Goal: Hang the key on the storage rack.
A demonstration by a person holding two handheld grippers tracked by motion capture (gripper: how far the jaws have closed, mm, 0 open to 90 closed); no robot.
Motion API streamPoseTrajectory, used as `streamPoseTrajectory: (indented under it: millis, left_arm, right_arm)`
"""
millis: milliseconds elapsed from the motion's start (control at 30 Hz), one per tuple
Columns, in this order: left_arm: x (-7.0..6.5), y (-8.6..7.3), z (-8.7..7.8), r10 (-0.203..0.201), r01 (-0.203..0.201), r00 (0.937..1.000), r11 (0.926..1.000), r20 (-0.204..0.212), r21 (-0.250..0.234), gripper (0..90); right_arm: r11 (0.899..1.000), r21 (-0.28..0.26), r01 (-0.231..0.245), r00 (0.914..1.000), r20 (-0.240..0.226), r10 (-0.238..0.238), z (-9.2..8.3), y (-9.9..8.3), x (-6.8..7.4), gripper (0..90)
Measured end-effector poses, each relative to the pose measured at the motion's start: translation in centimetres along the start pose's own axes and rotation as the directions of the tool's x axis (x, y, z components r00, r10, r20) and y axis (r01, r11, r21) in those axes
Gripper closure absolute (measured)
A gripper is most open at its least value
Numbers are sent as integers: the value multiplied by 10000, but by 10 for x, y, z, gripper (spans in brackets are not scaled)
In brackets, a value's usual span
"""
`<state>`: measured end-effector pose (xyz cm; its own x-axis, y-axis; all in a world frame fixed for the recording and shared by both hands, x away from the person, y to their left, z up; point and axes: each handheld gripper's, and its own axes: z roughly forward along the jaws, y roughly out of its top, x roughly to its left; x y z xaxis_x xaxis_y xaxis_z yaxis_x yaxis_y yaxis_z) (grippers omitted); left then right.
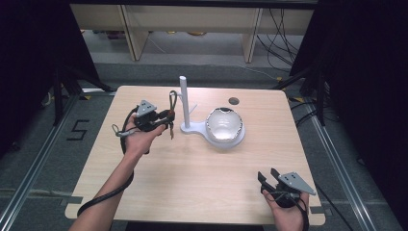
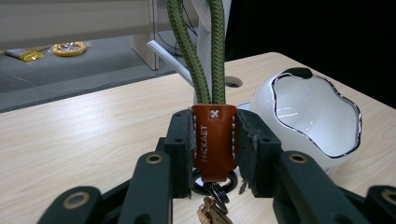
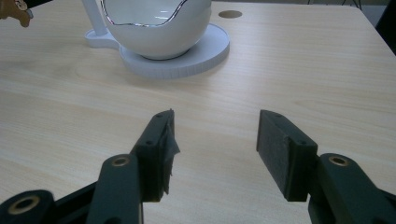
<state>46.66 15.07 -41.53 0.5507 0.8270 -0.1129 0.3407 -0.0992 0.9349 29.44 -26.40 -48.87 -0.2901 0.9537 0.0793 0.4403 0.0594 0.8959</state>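
Left gripper [image 2: 214, 154]: jaws clamped on the brown leather tab of the green braided-cord keychain [image 2: 214, 140], held above the table beside the white post stand [image 1: 184, 103].
Right gripper [image 3: 212, 149]: jaws wide apart, holding nothing, near the table's front edge.
Risk: the cord loop may miss the post's tip and the tab could slip.
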Motion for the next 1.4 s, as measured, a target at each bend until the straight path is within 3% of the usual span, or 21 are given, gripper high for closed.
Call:
streamPoseTrajectory:
  millis: [133, 1400]
  left_arm:
    - [-1, 1, 2, 8, -8, 10000, 10000, -2, 44, 671]
    - [-4, -4, 33, -166, 170, 9998, 9988, -103, 449, 667]
  right_arm:
    - [9998, 217, -30, 10000, 30, 29, -2, 1, 1, 476]
    - [9999, 152, -17, 10000, 83, 16, -2, 0, 0, 473]
